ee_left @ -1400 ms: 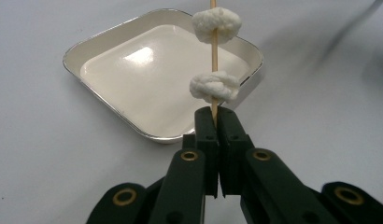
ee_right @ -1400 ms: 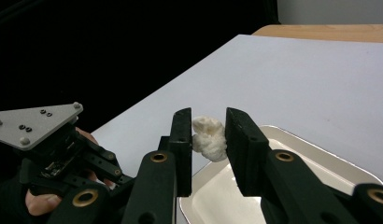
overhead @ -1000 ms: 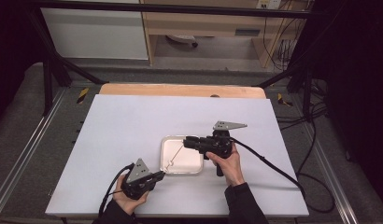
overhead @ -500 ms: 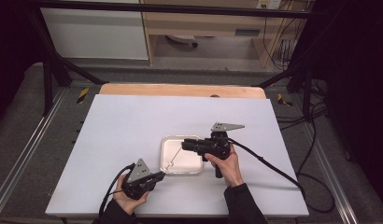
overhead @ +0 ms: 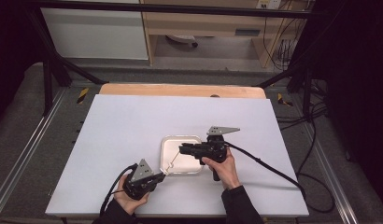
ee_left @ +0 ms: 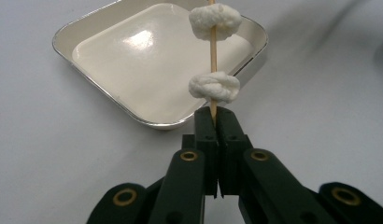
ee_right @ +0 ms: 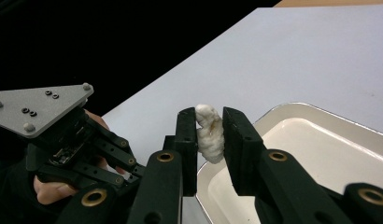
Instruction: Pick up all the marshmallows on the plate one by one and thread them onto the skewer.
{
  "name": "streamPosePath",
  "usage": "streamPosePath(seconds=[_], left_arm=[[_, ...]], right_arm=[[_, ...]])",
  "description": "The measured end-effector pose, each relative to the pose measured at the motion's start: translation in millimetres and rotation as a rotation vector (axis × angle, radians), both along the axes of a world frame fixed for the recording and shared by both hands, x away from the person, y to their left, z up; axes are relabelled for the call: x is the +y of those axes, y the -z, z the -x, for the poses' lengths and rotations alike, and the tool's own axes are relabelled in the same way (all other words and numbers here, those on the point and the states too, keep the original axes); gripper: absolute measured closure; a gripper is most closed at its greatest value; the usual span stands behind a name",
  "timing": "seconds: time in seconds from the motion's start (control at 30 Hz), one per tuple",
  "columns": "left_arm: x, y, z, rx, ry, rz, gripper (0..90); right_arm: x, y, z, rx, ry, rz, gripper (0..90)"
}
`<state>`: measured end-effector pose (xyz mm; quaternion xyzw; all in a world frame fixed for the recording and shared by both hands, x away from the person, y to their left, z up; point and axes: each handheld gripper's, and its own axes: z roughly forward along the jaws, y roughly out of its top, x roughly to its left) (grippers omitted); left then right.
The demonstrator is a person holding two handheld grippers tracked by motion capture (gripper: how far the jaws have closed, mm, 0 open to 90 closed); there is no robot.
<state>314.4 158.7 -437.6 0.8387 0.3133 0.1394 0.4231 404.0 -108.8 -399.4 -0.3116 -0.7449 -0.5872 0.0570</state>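
A white tray (overhead: 181, 155) sits on the big white table (overhead: 133, 126), close to the person's side. Everything here is told from that tray.

The left gripper (overhead: 158, 177) is just beside the tray's near left corner, held in the person's left hand (overhead: 130, 198). Its jaws are squeezed tight on the bottom end of a thin wooden stick (ee_left: 211, 56). The stick points up and over the tray's edge. Two soft white lumps are stuck on it. The lower lump (ee_left: 214, 87) sits just above the jaw tips, over the tray's near rim. The upper lump (ee_left: 215, 19) sits farther up the stick, over the tray's far side.

The right gripper (overhead: 184, 149) reaches in over the tray from its right side, held in the person's right hand (overhead: 223, 164). Its jaws have just been closing, and a third white lump (ee_right: 209, 132) is between them. Both pads press on its sides, so it is pinched and held. In the right gripper view this lump hangs above the tray's near corner, and the left gripper (ee_right: 94, 154) shows just past that corner, over the table.

The inside of the tray is shiny and bare where it shows.
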Motion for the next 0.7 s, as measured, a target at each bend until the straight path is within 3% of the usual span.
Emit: streamPosePath(seconds=[0.7], left_arm=[[-4.3,2.8,-0.7,0.031,0.024,-0.034,88.6]], right_arm=[[5.6,10.3,3.8,0.013,-0.027,0.051,78.9]])
